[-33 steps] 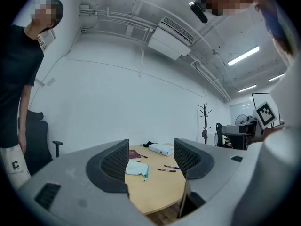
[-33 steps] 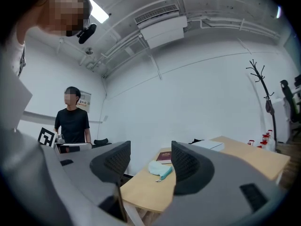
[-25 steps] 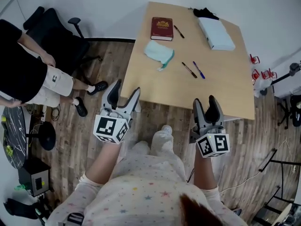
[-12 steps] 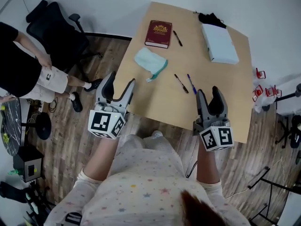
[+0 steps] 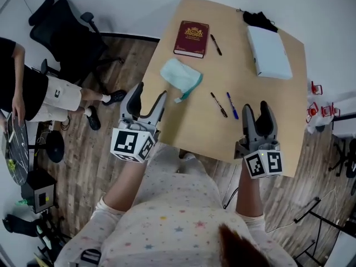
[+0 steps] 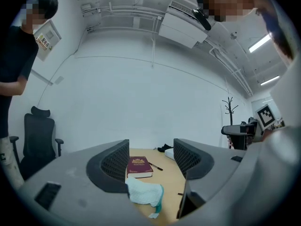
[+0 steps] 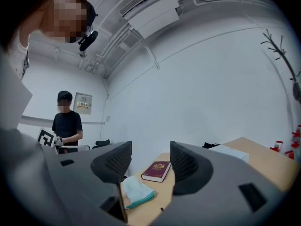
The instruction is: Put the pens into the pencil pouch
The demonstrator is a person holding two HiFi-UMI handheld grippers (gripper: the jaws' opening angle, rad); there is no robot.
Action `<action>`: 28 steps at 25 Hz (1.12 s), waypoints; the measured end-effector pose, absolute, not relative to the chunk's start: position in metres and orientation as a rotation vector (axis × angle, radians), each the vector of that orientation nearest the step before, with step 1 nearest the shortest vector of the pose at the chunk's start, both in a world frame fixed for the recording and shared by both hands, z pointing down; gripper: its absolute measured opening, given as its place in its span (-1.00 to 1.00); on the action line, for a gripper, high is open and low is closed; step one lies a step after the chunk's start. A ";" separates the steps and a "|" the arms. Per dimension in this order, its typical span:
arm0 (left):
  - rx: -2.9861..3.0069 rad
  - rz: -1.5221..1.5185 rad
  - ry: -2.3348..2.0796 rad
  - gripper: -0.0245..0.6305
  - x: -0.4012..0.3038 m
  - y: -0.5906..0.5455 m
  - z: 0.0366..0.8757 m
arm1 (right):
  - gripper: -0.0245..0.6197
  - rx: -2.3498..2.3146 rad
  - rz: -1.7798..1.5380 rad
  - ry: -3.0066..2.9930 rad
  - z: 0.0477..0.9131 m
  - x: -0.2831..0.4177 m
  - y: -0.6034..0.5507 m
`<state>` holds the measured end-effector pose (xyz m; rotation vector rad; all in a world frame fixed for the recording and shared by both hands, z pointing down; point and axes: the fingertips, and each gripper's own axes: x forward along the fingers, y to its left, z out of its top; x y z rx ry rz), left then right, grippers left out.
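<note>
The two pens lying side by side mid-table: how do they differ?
Colour: the black pen is dark throughout, while the blue pen is blue. Position: the black pen lies nearer the pencil pouch, the blue pen nearer the right gripper. Both lie flat on the table, roughly parallel, not touching, outside the pencil pouch.

Table [image 5: 278, 115]: book [image 5: 191, 38] at far left, pen [image 5: 216, 44] just right of it, box [image 5: 269, 52] at far right. Pouch [image 5: 179, 78] nearer than book. Second pen [image 5: 218, 104] and third pen [image 5: 232, 105] side by side, right of pouch. Chair [image 5: 67, 32] left of table.
</note>
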<state>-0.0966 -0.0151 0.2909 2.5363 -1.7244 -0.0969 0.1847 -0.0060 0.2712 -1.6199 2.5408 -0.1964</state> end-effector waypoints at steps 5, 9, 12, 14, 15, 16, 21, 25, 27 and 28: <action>2.594 -0.121 -1.667 -0.10 -0.101 -0.062 0.289 | -0.19 -1.680 -0.160 2.514 0.268 0.171 -0.039; 2.642 -0.120 -1.600 -0.10 -0.108 -0.101 0.290 | -0.19 -1.727 -0.140 2.478 0.265 0.157 -0.069; 2.706 -0.095 -1.513 -0.10 -0.105 -0.122 0.295 | -0.21 -1.743 -0.127 2.453 0.265 0.148 -0.083; 2.712 -0.094 -1.472 -0.10 -0.106 -0.131 0.300 | -0.21 -1.758 -0.125 2.447 0.267 0.143 -0.087; 2.702 -0.096 -1.463 -0.10 -0.107 -0.134 0.303 | -0.21 -1.769 -0.128 2.447 0.269 0.141 -0.089; 2.689 -0.096 -1.462 -0.10 -0.109 -0.137 0.307 | -0.21 -1.779 -0.135 2.448 0.271 0.140 -0.091; 2.638 -0.095 -1.471 -0.10 -0.111 -0.142 0.321 | -0.22 -1.785 -0.181 2.465 0.283 0.141 -0.098; 2.602 -0.091 -1.498 -0.10 -0.106 -0.142 0.330 | -0.23 -1.765 -0.207 2.497 0.289 0.147 -0.103; 2.597 -0.076 -1.503 -0.10 -0.100 -0.141 0.334 | -0.24 -1.752 -0.217 2.514 0.291 0.149 -0.104; 2.597 -0.072 -1.505 -0.10 -0.097 -0.140 0.336 | -0.24 -1.744 -0.222 2.524 0.293 0.150 -0.104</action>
